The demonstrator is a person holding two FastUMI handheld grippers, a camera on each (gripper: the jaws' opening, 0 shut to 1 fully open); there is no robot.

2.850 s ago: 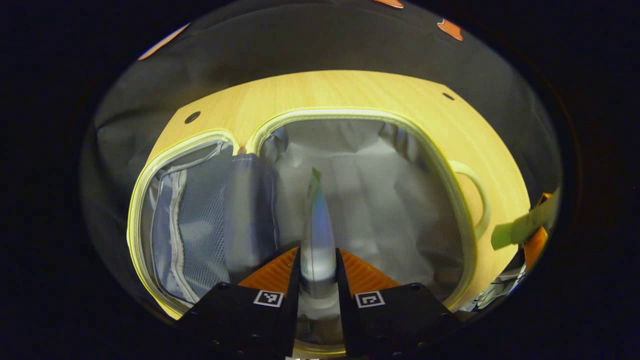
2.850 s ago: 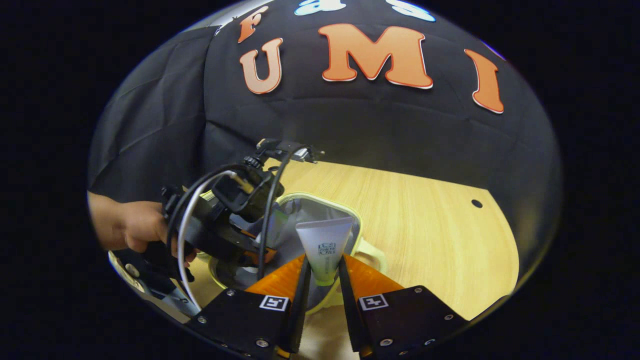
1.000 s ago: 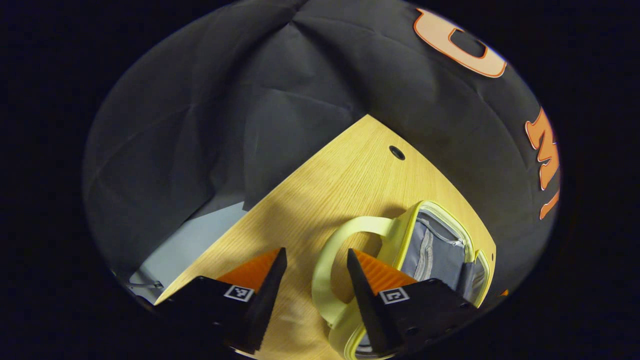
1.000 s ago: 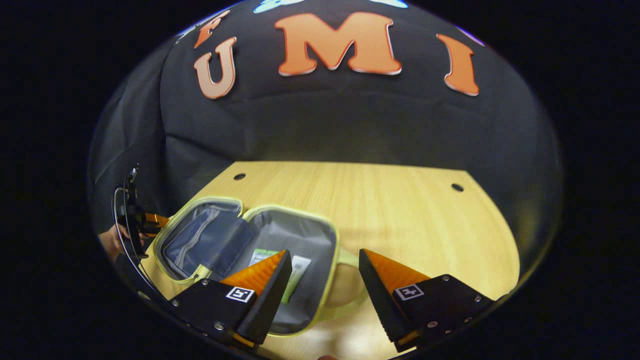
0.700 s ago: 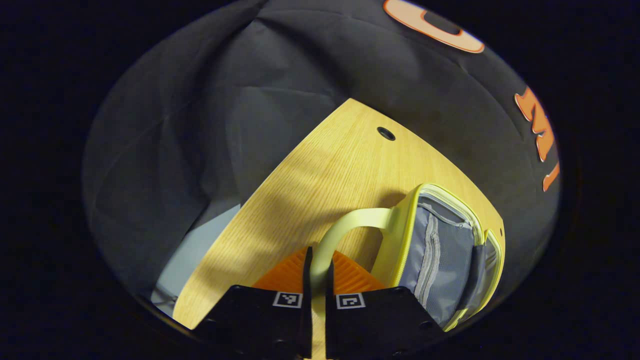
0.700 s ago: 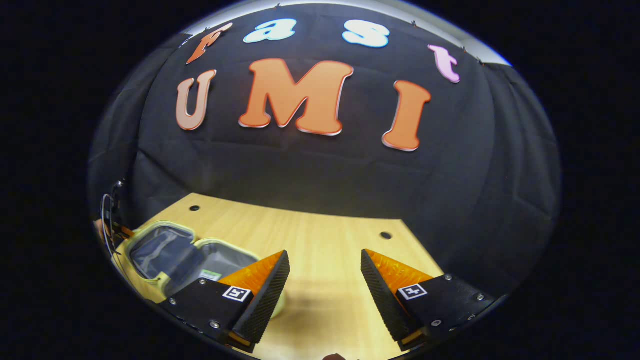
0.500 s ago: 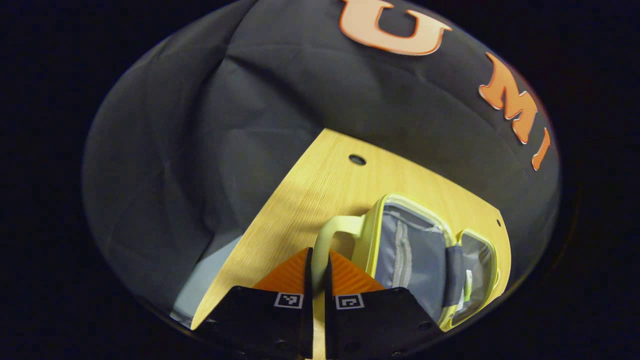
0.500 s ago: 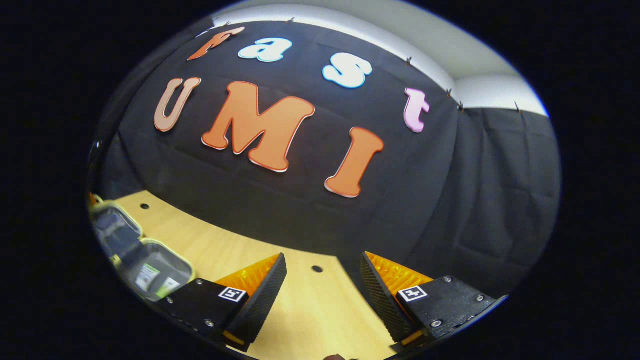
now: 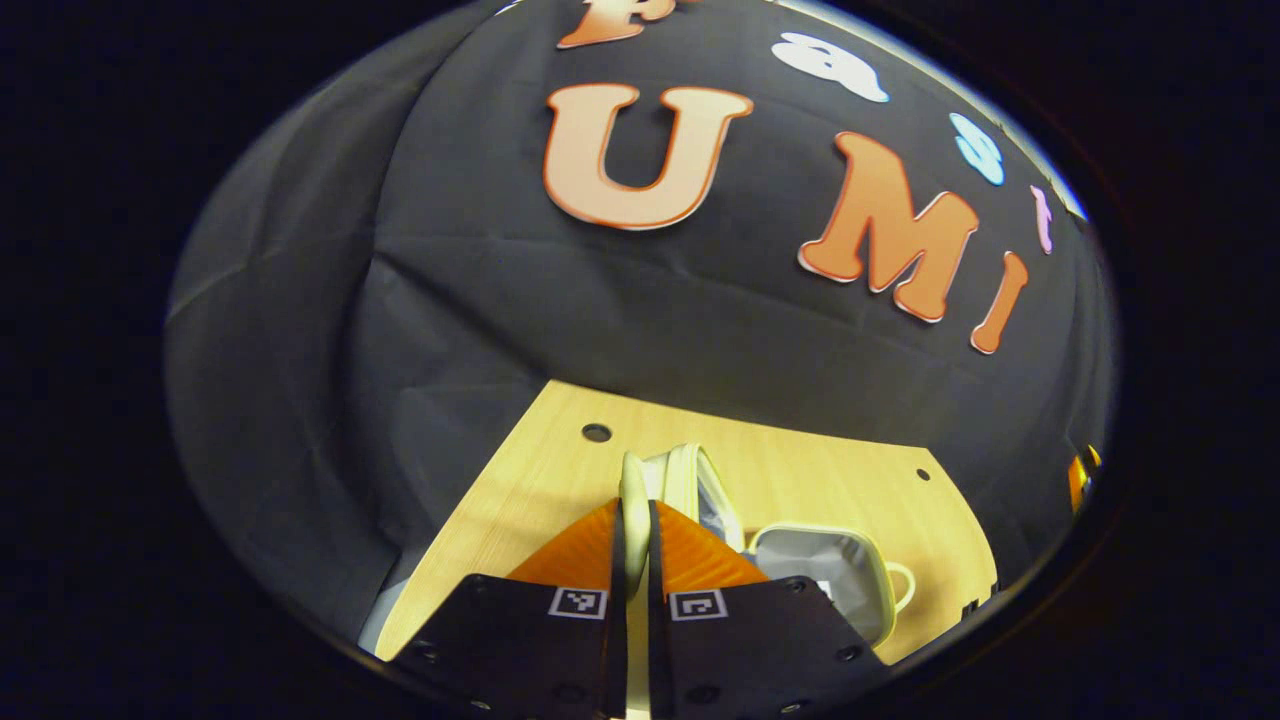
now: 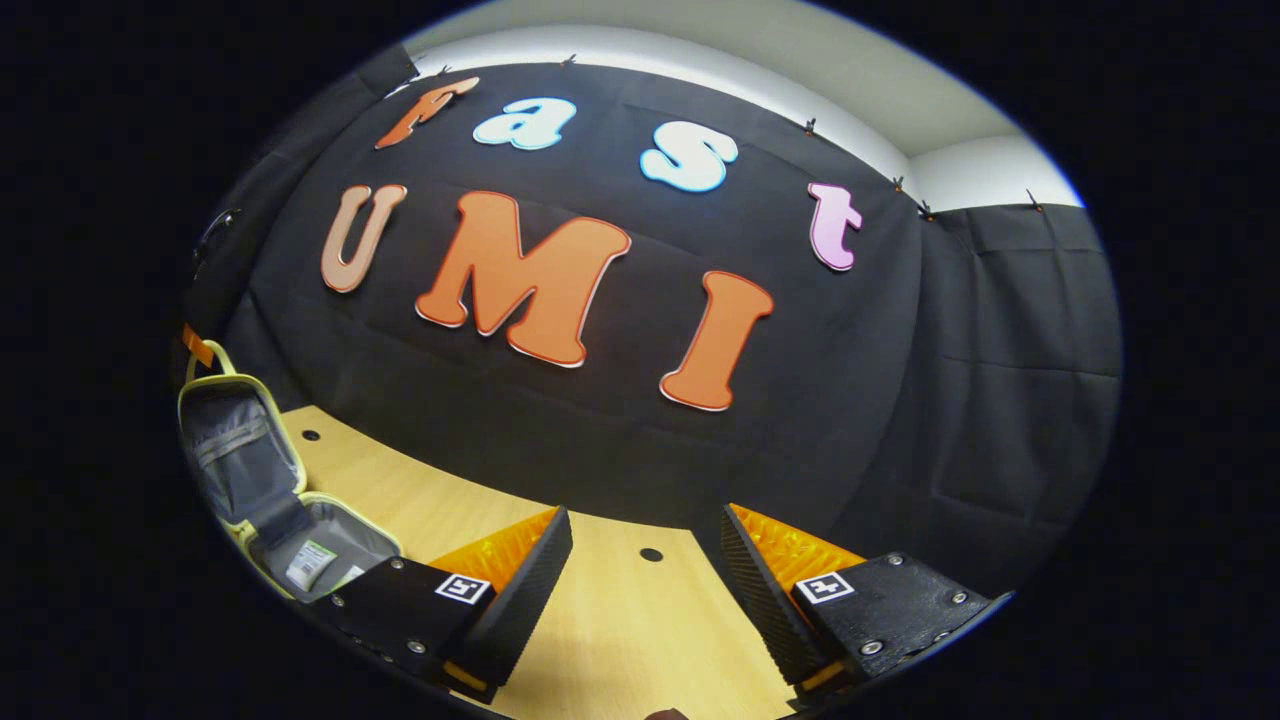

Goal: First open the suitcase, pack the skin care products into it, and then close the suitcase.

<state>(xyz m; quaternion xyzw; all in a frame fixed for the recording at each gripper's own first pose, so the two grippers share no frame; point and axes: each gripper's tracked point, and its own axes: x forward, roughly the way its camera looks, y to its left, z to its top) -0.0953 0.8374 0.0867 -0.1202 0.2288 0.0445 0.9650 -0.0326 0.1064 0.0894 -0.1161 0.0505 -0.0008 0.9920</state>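
Suitcase [image 10: 245, 470] half-raised on table [image 10: 620, 620]; left gripper [image 9: 634, 520] clenched on handle [image 9: 633, 500]; right gripper [image 10: 640, 560] released.

The left gripper view looks forward along its own closed fingers [image 9: 633, 545], held low and close over the near-left part of the wooden table [image 9: 800, 480], and faces the booth's cloth wall beyond; the suitcase [image 9: 825, 570] sits just ahead and to the right of those fingers. The right gripper view rides higher and farther right, tilted upward over its spread fingers [image 10: 520, 570] toward the same wall, with the table [image 10: 620, 620] directly below. Both views share the suitcase [image 10: 250, 480], which lies far to the left of the right tool.
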